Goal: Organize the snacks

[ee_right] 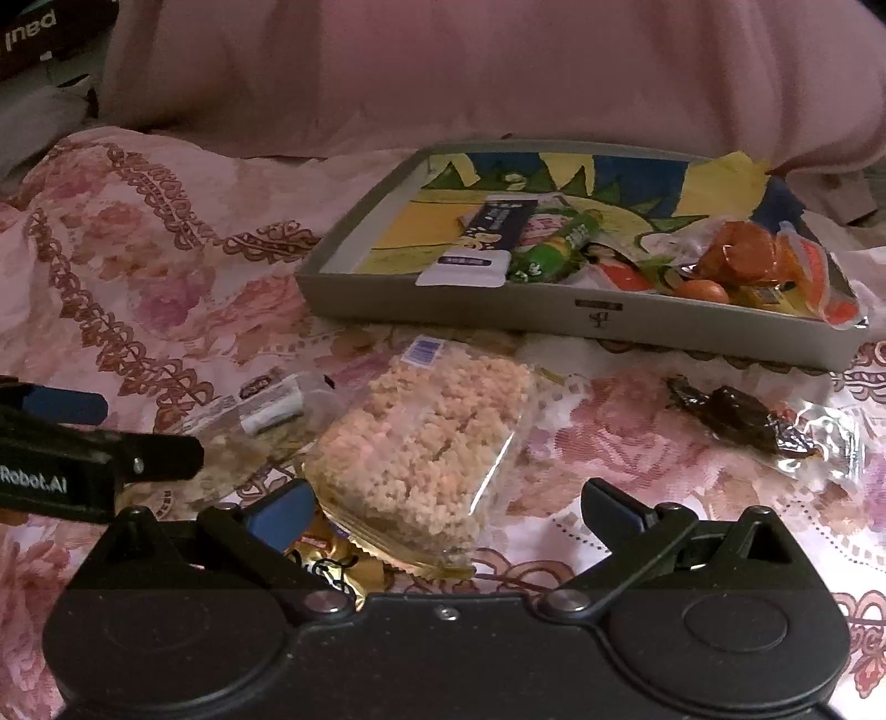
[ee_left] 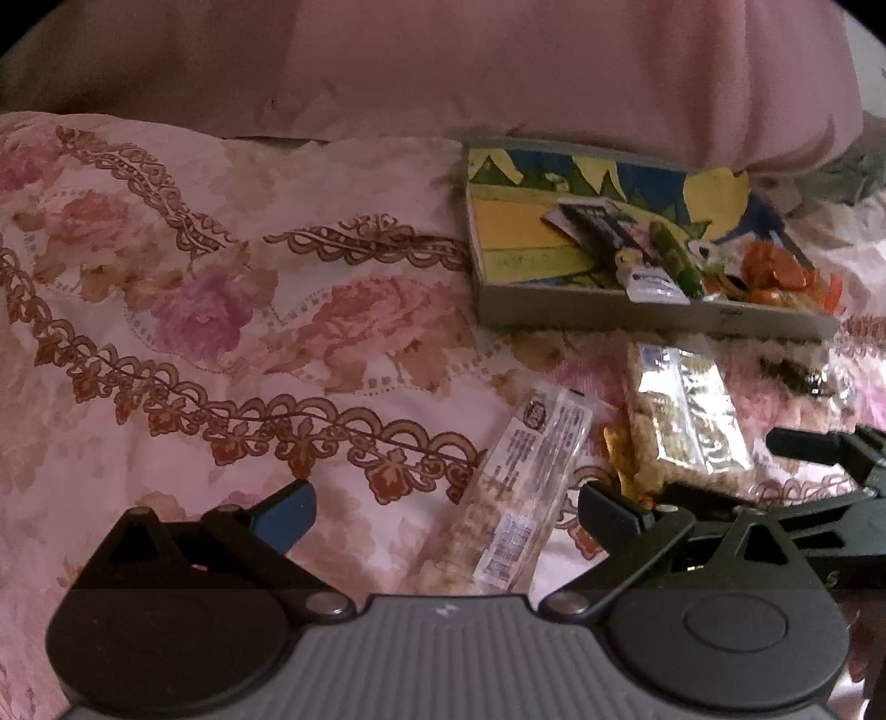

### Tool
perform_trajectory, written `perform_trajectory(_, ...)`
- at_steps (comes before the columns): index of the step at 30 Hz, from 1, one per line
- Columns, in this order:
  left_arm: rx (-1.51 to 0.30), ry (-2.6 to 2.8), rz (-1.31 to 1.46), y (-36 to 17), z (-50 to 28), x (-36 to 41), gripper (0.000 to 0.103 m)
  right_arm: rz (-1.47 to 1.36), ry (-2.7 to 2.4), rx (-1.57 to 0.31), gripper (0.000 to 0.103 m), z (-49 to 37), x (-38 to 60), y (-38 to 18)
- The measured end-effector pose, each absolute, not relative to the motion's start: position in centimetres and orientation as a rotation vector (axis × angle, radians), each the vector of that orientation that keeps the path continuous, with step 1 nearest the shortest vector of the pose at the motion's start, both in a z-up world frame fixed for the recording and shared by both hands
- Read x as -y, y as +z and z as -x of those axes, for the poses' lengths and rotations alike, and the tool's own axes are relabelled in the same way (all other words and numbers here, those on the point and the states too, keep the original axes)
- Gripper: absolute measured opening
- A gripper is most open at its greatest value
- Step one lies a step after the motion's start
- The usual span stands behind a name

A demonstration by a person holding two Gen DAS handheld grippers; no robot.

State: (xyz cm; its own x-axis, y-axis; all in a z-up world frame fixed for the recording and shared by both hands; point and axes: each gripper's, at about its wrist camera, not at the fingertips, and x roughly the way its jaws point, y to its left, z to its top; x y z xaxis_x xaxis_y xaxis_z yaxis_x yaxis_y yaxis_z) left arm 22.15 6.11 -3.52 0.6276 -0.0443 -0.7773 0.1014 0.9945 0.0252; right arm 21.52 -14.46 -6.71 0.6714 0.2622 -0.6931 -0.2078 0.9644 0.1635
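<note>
A shallow grey box (ee_left: 637, 318) (ee_right: 554, 315) with a colourful lining lies on the floral bedspread and holds several snacks: a dark bar (ee_right: 498, 224), a green packet (ee_right: 559, 243) and orange packets (ee_right: 742, 260). A long clear puffed-grain bar (ee_left: 509, 498) lies between the fingers of my open left gripper (ee_left: 443, 512). A clear bag of puffed rice cake (ee_right: 426, 443) (ee_left: 686, 415) lies between the fingers of my open right gripper (ee_right: 443, 512), with a gold-wrapped sweet (ee_right: 332, 565) beside it. A dark snack in clear wrap (ee_right: 747, 421) lies to the right.
A pink pillow or blanket (ee_right: 498, 72) rises behind the box. The other gripper shows at the edge of each view: the right one in the left wrist view (ee_left: 830, 476), the left one in the right wrist view (ee_right: 83, 459). A dark box (ee_right: 33, 33) is far left.
</note>
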Motion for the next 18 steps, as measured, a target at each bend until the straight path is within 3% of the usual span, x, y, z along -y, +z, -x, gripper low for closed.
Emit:
perform_trajectory(11, -0.893, -0.110, -0.171, -4.3, -22.1, -4.7, 0.102, -0.179, 0.201, -0.792, 0.102, -21.9, 16.8, -5.9)
perform_trajectory(18, -0.911, -0.128, -0.176, -4.7, -22.5, -4.5, 0.089, -0.219, 0.255, -0.814, 0.102, -23.7, 15.6, -5.7)
